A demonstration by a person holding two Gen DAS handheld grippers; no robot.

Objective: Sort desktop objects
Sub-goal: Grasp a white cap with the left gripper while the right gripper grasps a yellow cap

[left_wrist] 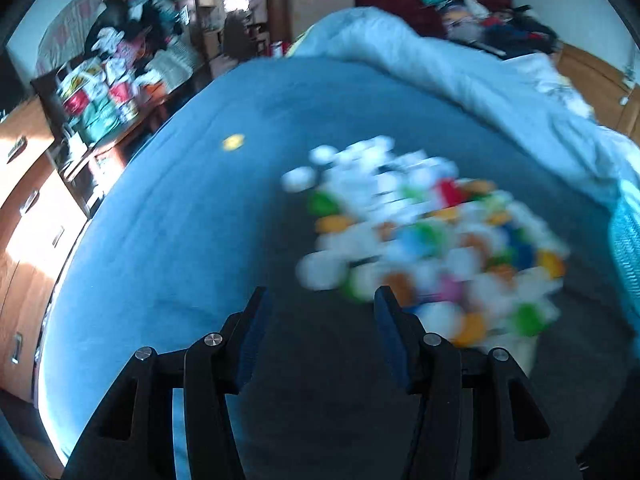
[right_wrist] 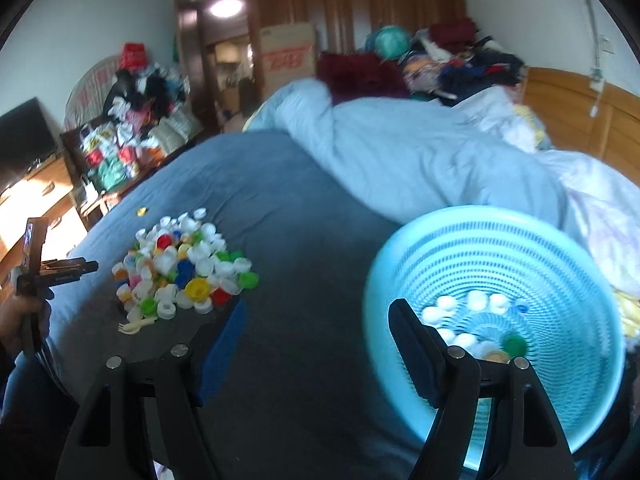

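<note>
Caps lie heaped on the dark blue bedspread, at about ten o'clock from the right gripper, white ones thickest and red, green, yellow, blue and orange mixed in, far too many and too overlapped to count. One turquoise mesh basket sits at about three o'clock of that gripper, holding roughly eight white caps and one green cap, with perhaps one more half hidden. One yellow cap lies alone at eleven o'clock beyond the heap, and one pale plastic fork rests at its near edge. The right gripper stands wide apart with nothing between its pads. The left gripper is likewise parted and empty, the blurred pile at one o'clock of it. I'd judge the next pick goes best on a lone cap at the heap's rim, pinched across its sides so neighbours stay put.
</note>
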